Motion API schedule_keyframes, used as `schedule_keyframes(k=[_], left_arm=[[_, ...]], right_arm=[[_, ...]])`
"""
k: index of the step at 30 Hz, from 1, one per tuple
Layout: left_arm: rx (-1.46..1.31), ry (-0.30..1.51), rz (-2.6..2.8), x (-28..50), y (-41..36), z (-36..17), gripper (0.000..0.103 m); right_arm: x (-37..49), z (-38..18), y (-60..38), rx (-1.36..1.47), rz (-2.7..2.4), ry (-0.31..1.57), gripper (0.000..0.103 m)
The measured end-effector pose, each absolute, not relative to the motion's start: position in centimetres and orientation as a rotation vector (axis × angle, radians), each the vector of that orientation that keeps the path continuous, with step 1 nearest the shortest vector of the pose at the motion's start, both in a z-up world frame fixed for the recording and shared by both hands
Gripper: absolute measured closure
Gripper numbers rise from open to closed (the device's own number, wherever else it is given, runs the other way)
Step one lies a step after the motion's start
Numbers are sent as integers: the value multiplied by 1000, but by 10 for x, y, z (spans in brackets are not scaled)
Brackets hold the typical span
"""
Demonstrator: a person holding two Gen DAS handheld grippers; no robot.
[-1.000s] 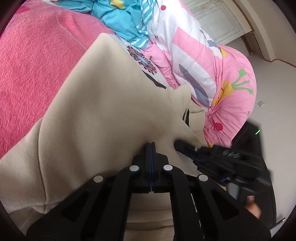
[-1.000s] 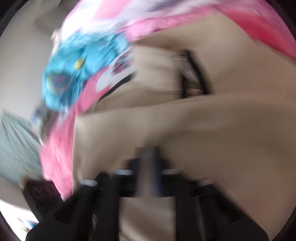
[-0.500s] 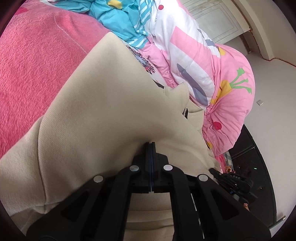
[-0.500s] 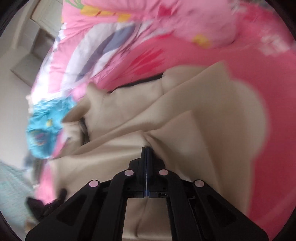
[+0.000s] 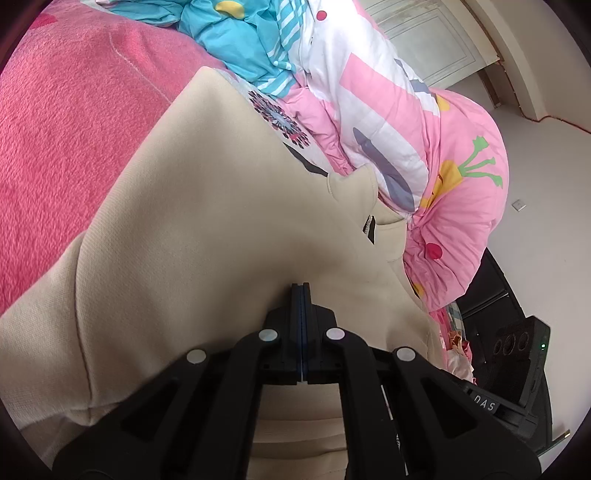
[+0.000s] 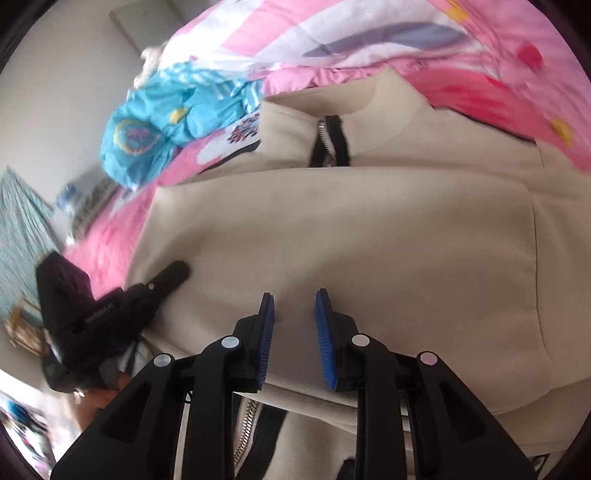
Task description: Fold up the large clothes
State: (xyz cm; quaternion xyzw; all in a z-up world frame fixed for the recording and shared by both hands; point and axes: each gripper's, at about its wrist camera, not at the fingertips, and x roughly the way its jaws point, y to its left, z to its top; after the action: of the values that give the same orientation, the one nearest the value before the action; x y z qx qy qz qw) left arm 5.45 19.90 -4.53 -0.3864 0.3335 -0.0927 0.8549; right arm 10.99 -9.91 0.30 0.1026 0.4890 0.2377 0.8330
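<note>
My left wrist camera looks down along my fingers, close over the beige jacket (image 5: 207,229), facing the quilt (image 5: 424,147) and far door (image 5: 424,40). My right wrist camera tilts more steeply over that jacket (image 6: 332,229); both share its zip collar and the quilt (image 6: 369,33).

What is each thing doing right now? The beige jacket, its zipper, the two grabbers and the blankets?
Beige jacket: lying on the bed, partly folded over itself.
Zipper: open at the collar.
Left gripper: shut, fingertips against the jacket.
Right gripper: open, jaws just opening, nothing gripped between them.
Pink quilt: bunched up beside the jacket.
Blue cloth: crumpled in a heap.
</note>
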Motion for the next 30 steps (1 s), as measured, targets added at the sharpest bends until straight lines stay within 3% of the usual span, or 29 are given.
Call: schedule_keyframes(k=[3, 5, 7, 12, 20, 21, 23, 27, 29, 30], left_arm=[[-813, 702, -195, 54, 199, -45, 101], [-814, 701, -197, 55, 199, -45, 101], [-812, 703, -196, 55, 199, -45, 101], [-740, 730, -155, 56, 189, -37, 101], [-520, 828, -66, 64, 164, -12, 101], [-492, 824, -76, 62, 162, -4, 100], [-409, 793, -89, 56, 158, 10, 84], [-286, 709, -134, 65, 139, 45, 68], [-279, 699, -149, 94, 130, 60, 56], [-274, 698, -152, 106, 126, 64, 55]], right_arm=[[105, 1, -117, 197, 497, 1031, 85], [101, 0, -127, 211, 477, 1038, 98], [99, -3, -149, 294, 457, 1062, 103], [97, -15, -190, 529, 423, 1106, 103], [82, 0, -188, 425, 343, 1102, 103], [81, 6, -189, 426, 327, 1099, 98], [77, 26, -186, 361, 295, 1041, 70], [90, 69, -170, 222, 276, 899, 52], [122, 80, -161, 219, 266, 883, 35], [138, 82, -156, 201, 256, 885, 35]])
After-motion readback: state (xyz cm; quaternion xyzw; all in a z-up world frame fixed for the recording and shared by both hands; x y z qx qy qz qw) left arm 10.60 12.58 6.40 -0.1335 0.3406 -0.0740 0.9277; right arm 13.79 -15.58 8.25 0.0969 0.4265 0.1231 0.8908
